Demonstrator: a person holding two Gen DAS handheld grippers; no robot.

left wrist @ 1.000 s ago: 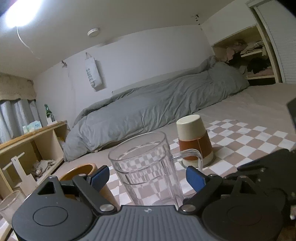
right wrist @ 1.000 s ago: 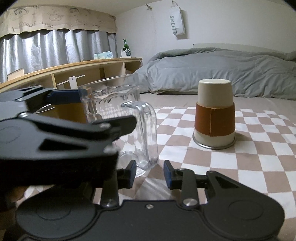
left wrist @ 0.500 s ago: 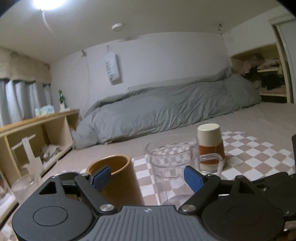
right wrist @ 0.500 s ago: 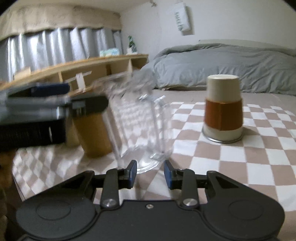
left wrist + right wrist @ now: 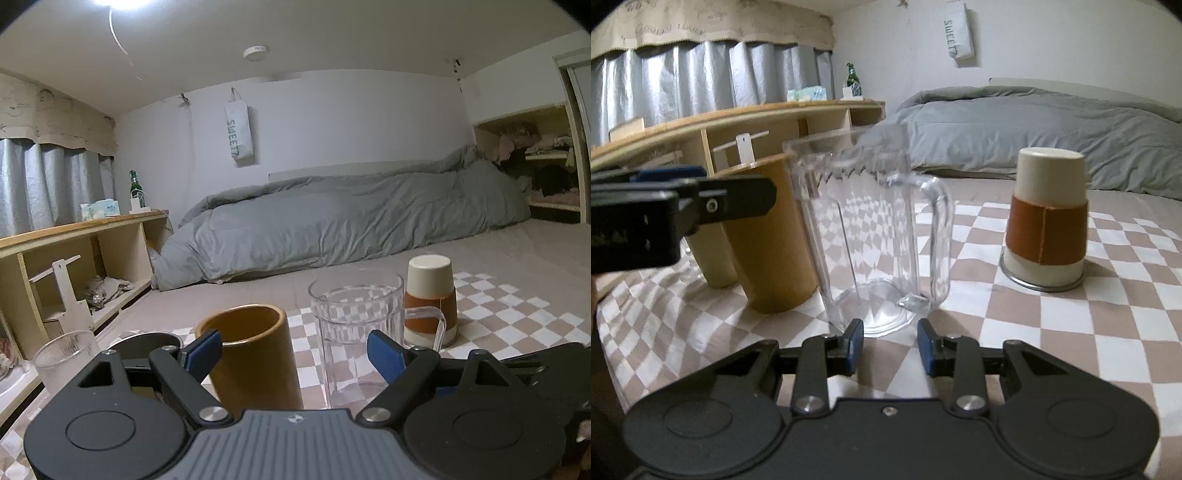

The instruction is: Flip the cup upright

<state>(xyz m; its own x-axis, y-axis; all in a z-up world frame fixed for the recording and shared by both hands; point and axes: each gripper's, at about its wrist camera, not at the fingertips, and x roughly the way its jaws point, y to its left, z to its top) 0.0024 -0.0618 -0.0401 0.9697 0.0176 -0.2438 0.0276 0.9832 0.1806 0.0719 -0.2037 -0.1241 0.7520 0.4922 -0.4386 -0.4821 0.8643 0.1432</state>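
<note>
Both tools sit low and level, empty: left tool [image 5: 295, 350] spread wide, right tool [image 5: 891, 339] narrower, behind the upright glass mug [image 5: 871, 229].

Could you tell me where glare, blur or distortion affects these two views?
Left wrist view: the ceiling lamp blows out white, and fisheye bends the wooden shelf. Right wrist view: the clear ribbed glass mug has a smeared rim; the upside-down cream cup with brown sleeve stays fairly sharp.
</note>
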